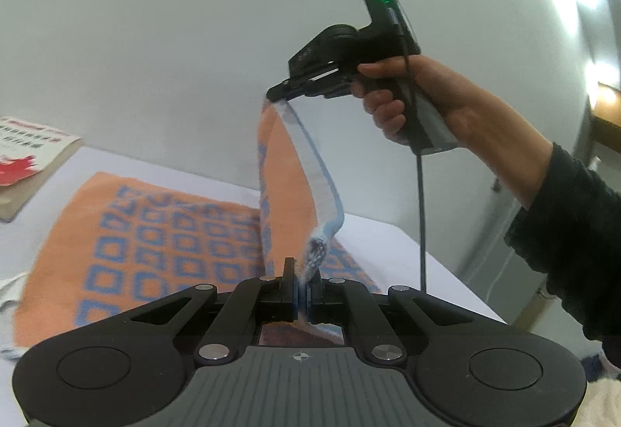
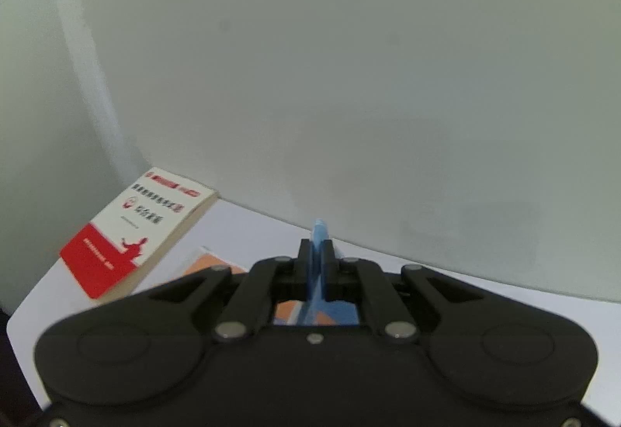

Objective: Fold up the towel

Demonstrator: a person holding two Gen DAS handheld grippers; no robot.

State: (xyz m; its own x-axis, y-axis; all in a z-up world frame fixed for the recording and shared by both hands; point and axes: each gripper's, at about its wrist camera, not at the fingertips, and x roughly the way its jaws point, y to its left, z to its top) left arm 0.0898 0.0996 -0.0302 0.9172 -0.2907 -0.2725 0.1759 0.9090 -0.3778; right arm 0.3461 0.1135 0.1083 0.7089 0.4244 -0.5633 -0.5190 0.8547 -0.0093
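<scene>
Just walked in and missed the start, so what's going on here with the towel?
A person is folding an orange and blue towel with two handheld grippers. The left gripper and the right gripper are each shut on the towel's blue edge, lifting that end off the white table. The rest of the towel lies flat, with a book beside it.

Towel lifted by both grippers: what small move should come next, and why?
Probably carry both held corners forward, over the part still lying flat. The left gripper and the right gripper are each shut on the towel's blue edge, raised above the table, while the far half lies spread toward the book.
</scene>
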